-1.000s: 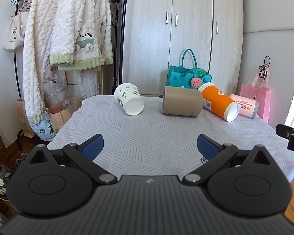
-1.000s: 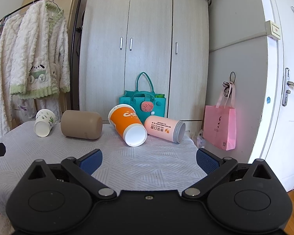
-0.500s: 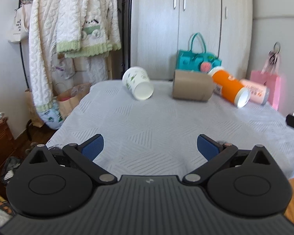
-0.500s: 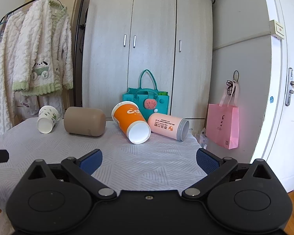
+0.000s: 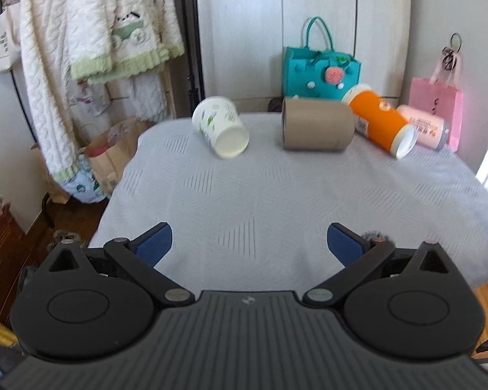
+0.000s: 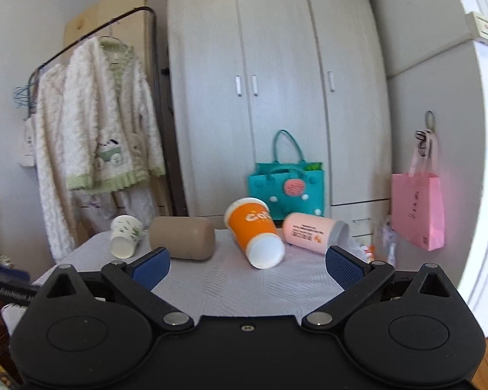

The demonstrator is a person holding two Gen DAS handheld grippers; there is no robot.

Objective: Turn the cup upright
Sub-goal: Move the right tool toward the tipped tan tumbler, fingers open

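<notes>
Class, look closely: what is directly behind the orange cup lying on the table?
Behind the orange cup stands a teal bag. The bag's lower left corner is covered by the cup.

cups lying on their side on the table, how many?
4, in a row at the far side: white leaf-print cup leftmost, tan cup next, orange cup after it, pink cup rightmost by the table's edge. None upright; more could be hidden behind them.

Both wrist views toward shared table (image 5: 276,195) (image 6: 244,286)
</notes>
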